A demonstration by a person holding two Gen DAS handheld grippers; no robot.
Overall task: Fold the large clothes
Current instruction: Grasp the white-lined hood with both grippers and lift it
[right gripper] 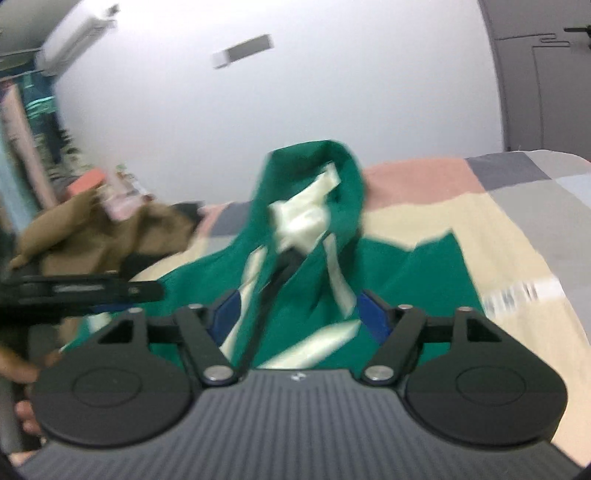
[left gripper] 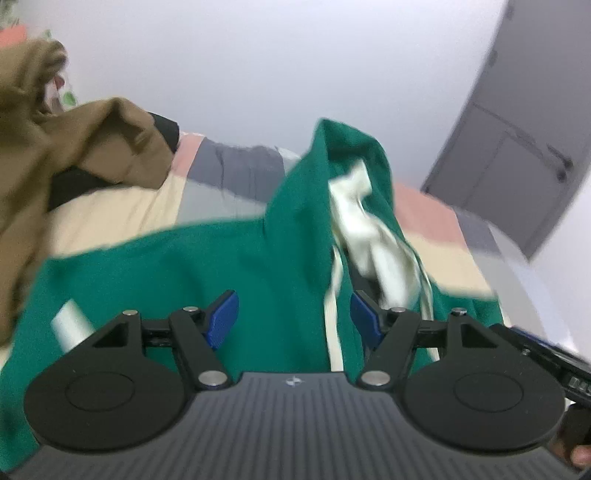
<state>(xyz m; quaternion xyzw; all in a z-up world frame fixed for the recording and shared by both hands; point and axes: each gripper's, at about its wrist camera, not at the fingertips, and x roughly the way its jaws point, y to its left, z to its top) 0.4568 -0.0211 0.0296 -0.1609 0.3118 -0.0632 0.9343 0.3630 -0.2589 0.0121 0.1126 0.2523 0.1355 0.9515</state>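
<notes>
The green hoodie [left gripper: 184, 266] lies spread on the patchwork bedcover [left gripper: 110, 214], hood end rising in a crumpled peak with its cream lining [left gripper: 362, 221] showing, and both views are smeared with motion blur. The left gripper [left gripper: 293, 317] stands with its blue pads [left gripper: 223, 317] apart, green cloth and a cream drawstring [left gripper: 334, 314] seen in the gap, nothing pinched. The right gripper [right gripper: 299, 314] is the same story, jaws spread and nothing clamped, the hoodie's dark zip line [right gripper: 258, 325] and cream stripes [right gripper: 314, 347] running between its pads. Only the left view shows the grey wardrobe door [left gripper: 517, 147] up close at the right, and a brown garment [left gripper: 74, 147] heaped large at the far left. Only the right view gives the wall-mounted air conditioner [right gripper: 77, 33], the cluttered shelving [right gripper: 37, 122] on the left, and the hoodie's right edge [right gripper: 461, 266] ending on open cream and grey bedcover. That right side of the bed is bare; the left is crowded by the brown heap.
</notes>
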